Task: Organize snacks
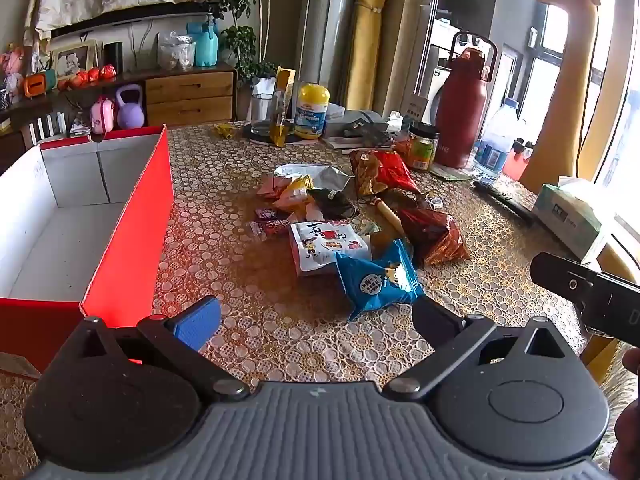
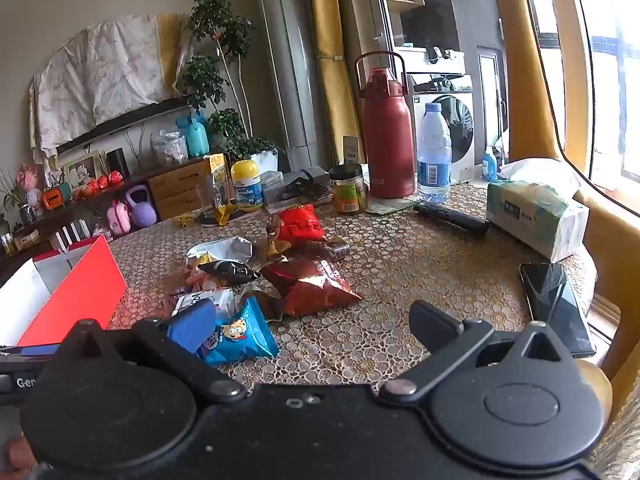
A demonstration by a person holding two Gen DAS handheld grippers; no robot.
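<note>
Both grippers hang spread and empty low in frame, left gripper (image 1: 308,316) and right gripper (image 2: 316,326), facing the snacks (image 1: 352,220) heaped mid-frame; the box (image 1: 132,216) waits open at left to receive them.

Open strip of tabletop (image 1: 224,240) between red box (image 1: 132,232) and snack pile (image 1: 340,216); passable front to back. Box open on top, inside bare, red wall upright alongside the strip. Blue packet (image 1: 376,280) nearest the front edge, touching white packet (image 1: 326,246). Bare patch right of red-brown bag (image 2: 312,286), bounded by phone (image 2: 556,304) and tissue pack (image 2: 536,216). Back edge blocked: red flask (image 2: 388,136), water bottle (image 2: 434,156), jar (image 2: 349,190), yellow-lidded tub (image 2: 247,184), glass (image 1: 262,114).
</note>
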